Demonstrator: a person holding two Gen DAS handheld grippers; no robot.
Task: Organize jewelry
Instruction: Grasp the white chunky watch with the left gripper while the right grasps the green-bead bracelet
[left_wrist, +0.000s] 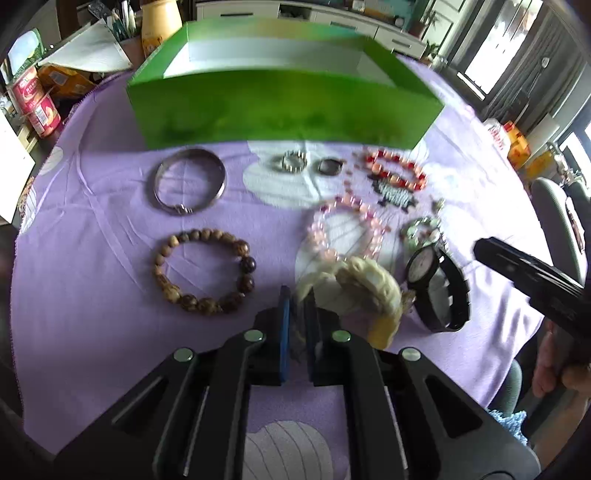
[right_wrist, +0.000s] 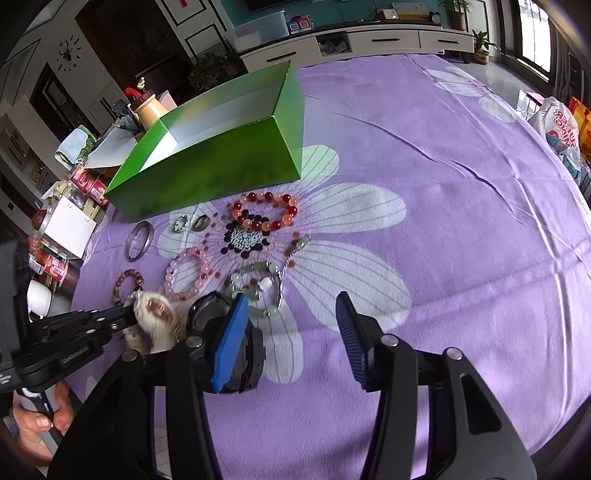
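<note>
My left gripper (left_wrist: 299, 295) is shut on a cream-white carved bracelet (left_wrist: 365, 288), lifted a little off the purple cloth; it also shows in the right wrist view (right_wrist: 155, 321). An open green box (left_wrist: 280, 99) stands behind the jewelry. On the cloth lie a silver bangle (left_wrist: 190, 181), a brown wooden bead bracelet (left_wrist: 207, 273), a pink bead bracelet (left_wrist: 347, 229), a red-orange bead bracelet (left_wrist: 399, 170), two rings (left_wrist: 293, 161), a green jade bracelet (right_wrist: 258, 291) and a black watch (left_wrist: 439, 288). My right gripper (right_wrist: 291, 306) is open and empty over the watch.
The purple flower-print cloth (right_wrist: 443, 184) covers the table. Cans, packets and a yellow jar (left_wrist: 160, 22) crowd the far left edge. Bags (right_wrist: 557, 125) lie at the right edge. A chair (left_wrist: 554, 221) stands on the right.
</note>
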